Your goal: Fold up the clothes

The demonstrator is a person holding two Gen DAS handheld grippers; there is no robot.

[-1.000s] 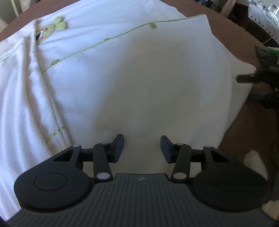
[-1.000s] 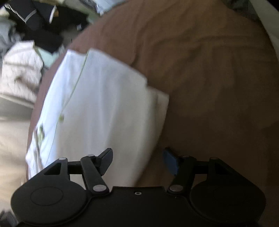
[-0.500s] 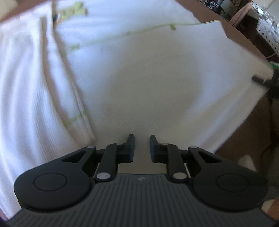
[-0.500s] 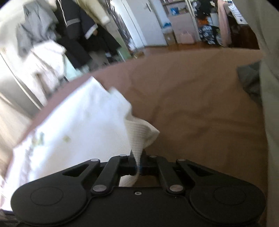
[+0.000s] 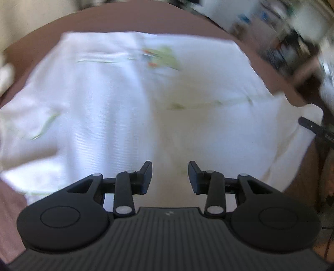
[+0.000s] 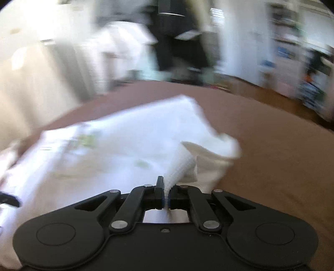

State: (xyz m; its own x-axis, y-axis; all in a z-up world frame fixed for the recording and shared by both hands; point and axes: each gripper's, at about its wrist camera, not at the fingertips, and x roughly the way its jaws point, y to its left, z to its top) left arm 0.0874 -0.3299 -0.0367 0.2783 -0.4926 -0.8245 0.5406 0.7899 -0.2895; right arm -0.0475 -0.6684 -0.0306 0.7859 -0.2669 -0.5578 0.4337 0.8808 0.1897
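Through the left wrist camera I see the white waffle-knit garment with thin green trim spread wide over a smooth brown surface; I cannot tell whether that is a bed or a counter. The cloth has a fine ribbed grid texture, soft ridges running across it, and a small blurred green and orange motif near its far edge. My left gripper hangs above the cloth with its flat black pads apart and opening, nothing pinched between them. At the right edge a dark bar of the other tool pokes in beside the garment's corner, and blurred room clutter fills the background. Through the right wrist camera, my right gripper is pressed together on a bunched corner of the same garment, which rises from the pads as a puckered cone, with a folded flap just beyond it. The rest lies flat to the left on the brown surface. Behind stand blurred pale curtains and dark hanging clothes.
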